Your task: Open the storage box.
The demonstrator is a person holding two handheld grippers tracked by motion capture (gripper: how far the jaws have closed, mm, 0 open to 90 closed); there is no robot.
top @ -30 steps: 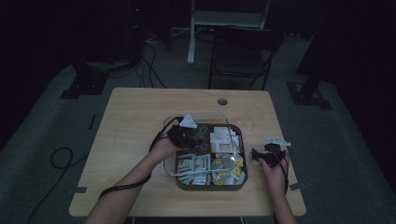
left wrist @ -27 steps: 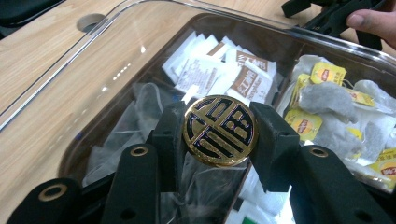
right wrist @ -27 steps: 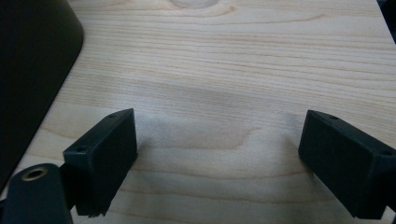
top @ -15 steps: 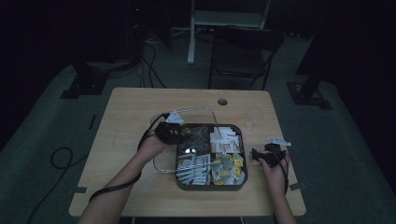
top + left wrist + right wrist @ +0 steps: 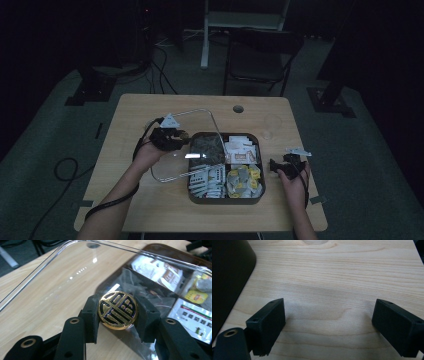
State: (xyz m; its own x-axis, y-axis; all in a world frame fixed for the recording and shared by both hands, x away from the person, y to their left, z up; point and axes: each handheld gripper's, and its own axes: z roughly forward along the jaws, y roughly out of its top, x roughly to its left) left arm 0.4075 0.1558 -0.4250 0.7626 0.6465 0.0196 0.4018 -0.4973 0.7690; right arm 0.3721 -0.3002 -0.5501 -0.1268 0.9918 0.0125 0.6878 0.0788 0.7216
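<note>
Clear plastic lid (image 5: pixel 185 142), tilted over the compartment box (image 5: pixel 260 186)'s left edge; left gripper (image 5: pixel 117 311) clamped on its gold knob (image 5: pixel 117 309); right gripper (image 5: pixel 329 327) wide open, empty; risk: small round knob may slip, dropping lid onto the sachets (image 5: pixel 241 150).

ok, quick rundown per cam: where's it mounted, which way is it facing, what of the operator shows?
High view: fixed above the person's side, facing forward and down on the table; both forearms, left gripper, right gripper.
Left gripper view: rides the left gripper, facing the clear lid; jaws clamp its gold knob.
Right gripper view: rides the right gripper, facing bare table; jaws apart.
Shared: high and left gripper views both show lid and tray.
</note>
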